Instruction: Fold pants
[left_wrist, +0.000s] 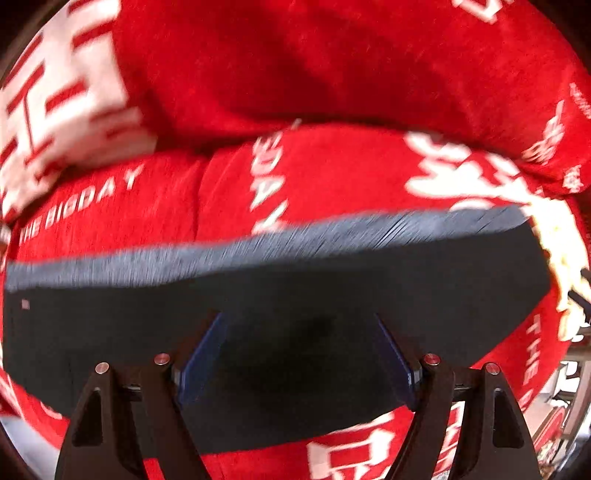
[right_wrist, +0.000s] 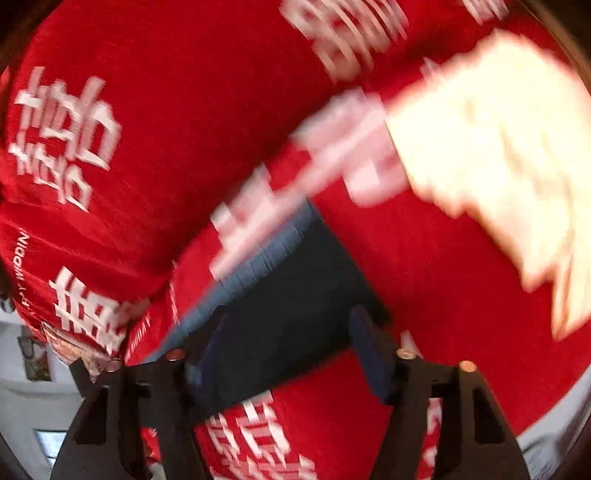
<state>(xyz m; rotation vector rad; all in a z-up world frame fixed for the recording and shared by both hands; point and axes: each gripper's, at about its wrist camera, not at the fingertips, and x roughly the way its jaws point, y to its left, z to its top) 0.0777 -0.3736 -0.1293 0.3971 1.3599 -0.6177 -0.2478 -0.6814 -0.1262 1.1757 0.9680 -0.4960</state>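
Pants (left_wrist: 280, 295), dark navy with a lighter blue-grey ribbed edge, lie across a red blanket (left_wrist: 332, 177) printed with white characters and the words "THE BIGDAY". Our left gripper (left_wrist: 295, 354) sits low over the dark cloth, its jaws spread well apart, and the blue pads (left_wrist: 201, 354) frame a bare stretch of fabric between them; we cannot tell whether the tips touch the cloth. In the left wrist view the ribbed edge runs from side to side, just beyond the fingers, and a raised fold of the same red blanket rises behind it.

Our right gripper (right_wrist: 291, 343) hangs over a narrower part of the pants (right_wrist: 288, 295), which here runs slantwise from the lower left toward the upper middle. Its jaws also stand apart, one pad (right_wrist: 369, 354) at each side of the dark strip, with nothing clamped between them. Both views are smeared by blur. At the right of the right wrist view a pale, washed-out patch (right_wrist: 498, 155) lies on the red blanket (right_wrist: 184, 110); we cannot make out what it is.
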